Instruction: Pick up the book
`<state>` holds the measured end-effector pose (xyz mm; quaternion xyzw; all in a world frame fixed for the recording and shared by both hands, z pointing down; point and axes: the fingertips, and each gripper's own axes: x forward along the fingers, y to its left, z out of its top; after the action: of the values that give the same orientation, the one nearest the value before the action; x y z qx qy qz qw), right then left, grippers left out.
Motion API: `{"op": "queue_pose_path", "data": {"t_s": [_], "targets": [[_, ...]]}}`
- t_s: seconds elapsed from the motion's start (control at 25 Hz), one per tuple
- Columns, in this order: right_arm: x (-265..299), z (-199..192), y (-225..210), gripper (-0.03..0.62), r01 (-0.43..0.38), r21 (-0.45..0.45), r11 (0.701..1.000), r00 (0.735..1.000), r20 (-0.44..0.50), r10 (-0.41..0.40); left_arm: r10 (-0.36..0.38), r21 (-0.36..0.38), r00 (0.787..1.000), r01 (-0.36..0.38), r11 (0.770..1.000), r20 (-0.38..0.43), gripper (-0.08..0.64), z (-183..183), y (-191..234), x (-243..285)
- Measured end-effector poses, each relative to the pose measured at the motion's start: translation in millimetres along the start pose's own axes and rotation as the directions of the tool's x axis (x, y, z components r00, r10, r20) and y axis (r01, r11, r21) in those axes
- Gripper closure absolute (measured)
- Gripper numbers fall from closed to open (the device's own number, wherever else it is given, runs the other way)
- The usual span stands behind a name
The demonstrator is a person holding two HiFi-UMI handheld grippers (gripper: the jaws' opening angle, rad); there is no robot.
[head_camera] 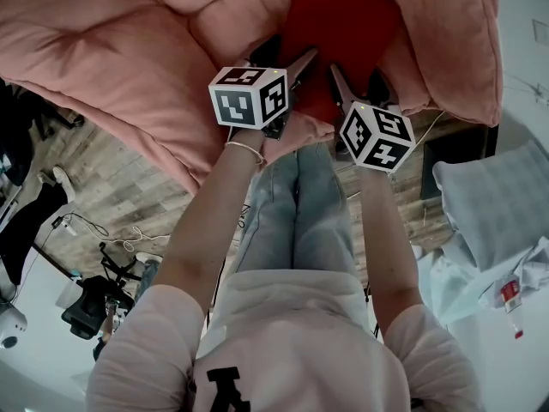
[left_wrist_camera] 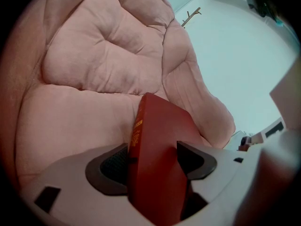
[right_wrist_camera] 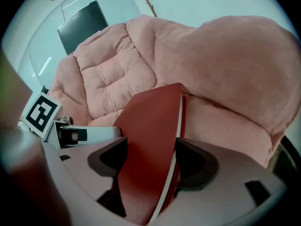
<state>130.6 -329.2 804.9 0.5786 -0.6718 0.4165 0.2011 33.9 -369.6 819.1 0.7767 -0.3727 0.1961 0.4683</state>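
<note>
A big pink cushioned armchair is filling the upper part of the head view, and its padded seat and back are spreading behind both tool views. The red book is sitting in the hollow of that seat at the upper centre of the head view, between the puffed cushions, its near edge pointing towards the person; whether it is lying flat or leaning on the back cushion I cannot tell. The left tool is straddling the spine side, where gold lettering is showing at the centre of its view. The right tool is straddling the page side, where a thin white strip of pages is running down the centre of its view. Both tools are standing released, jaws spread wide with the book between them and not clamping it. The step in hand seems to be setting up the grasp, with the lift not yet begun. The next move is calling for both tools to close on the covers together, squarely and deep enough, then rise evenly so the book is not twisting or slipping back into the soft seat
</note>
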Motion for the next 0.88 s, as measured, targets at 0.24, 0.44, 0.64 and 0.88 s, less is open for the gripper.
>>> {"op": "queue_pose_path", "data": {"t_s": [0.24, 0.44, 0.64, 0.88], "targets": [[-5.4, 2.4, 2.8, 0.273, -0.001, -0.003, 1.000, 1.000, 0.001, 0.001, 0.022, 0.021, 1.000, -0.022, 1.000, 0.006, 0.239, 2.5, -5.3, -7.0], [-17.5, 11.9, 9.7, 0.273, -0.029, -0.020, 0.999, 1.000, 0.008, 0.029, 0.047, 0.043, 0.999, -0.048, 0.998, 0.027, 0.241, 11.2, -17.0, -21.8], [-34.9, 23.9, 20.6, 0.273, -0.041, -0.059, 0.997, 0.999, 0.015, 0.042, 0.054, 0.017, 0.996, -0.056, 0.998, 0.066, 0.241, 18.2, -28.0, -41.5], [-64.2, 38.4, 39.9, 0.273, -0.063, -0.090, 0.994, 0.997, 0.030, 0.066, 0.073, 0.001, 0.992, -0.073, 0.997, 0.107, 0.241, 28.5, -45.6, -75.4]]}}
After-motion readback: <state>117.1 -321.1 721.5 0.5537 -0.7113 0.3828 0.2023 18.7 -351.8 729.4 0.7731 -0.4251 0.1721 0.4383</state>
